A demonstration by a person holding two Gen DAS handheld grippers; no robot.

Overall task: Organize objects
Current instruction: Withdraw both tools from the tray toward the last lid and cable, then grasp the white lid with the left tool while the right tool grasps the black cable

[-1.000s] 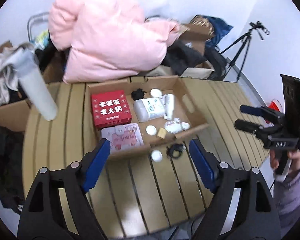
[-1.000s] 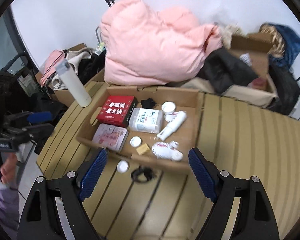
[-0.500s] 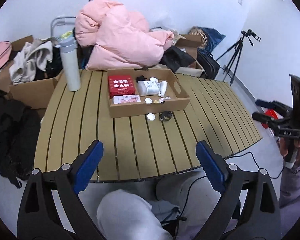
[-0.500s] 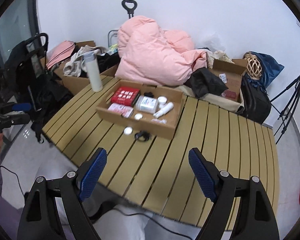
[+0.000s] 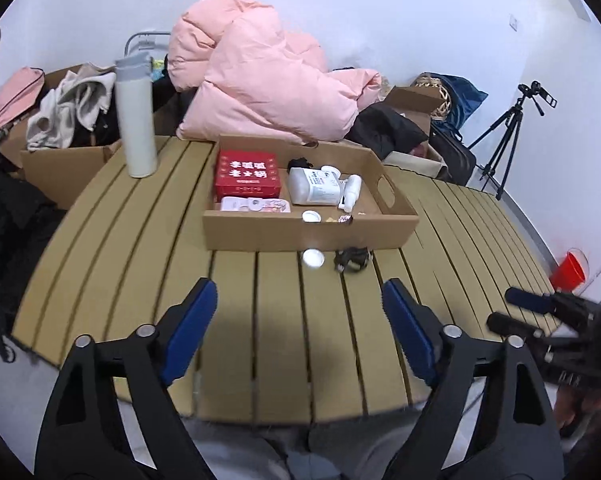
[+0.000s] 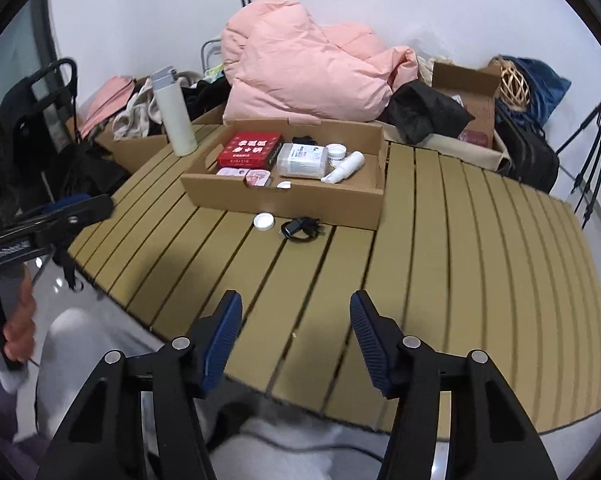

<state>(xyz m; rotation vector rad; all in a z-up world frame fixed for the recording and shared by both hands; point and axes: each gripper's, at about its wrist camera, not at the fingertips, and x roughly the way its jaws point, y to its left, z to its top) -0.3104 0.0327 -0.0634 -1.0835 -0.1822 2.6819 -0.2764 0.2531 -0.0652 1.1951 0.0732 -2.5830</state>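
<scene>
A shallow cardboard tray [image 5: 308,236] is set on the slatted wooden worktop [image 5: 140,240], holding a red box [image 5: 247,174], a white bottle [image 5: 314,187] and small packets. Just in front of it, a white round lid [image 5: 313,258] and a black coiled cable [image 5: 352,260] are laid on the slats. The left gripper [image 5: 298,332] and right gripper [image 6: 296,336] are held over the near edge, well apart from these things; both sets of jaws are closing with nothing between them.

right gripper [image 6: 296,332] over near edge of slatted table [image 6: 480,264], jaws closing on nothing; cardboard box [image 6: 284,200] ahead, white cap [image 6: 264,222] and black cable [image 6: 302,227] just before it; left gripper [image 6: 72,210] at left
</scene>
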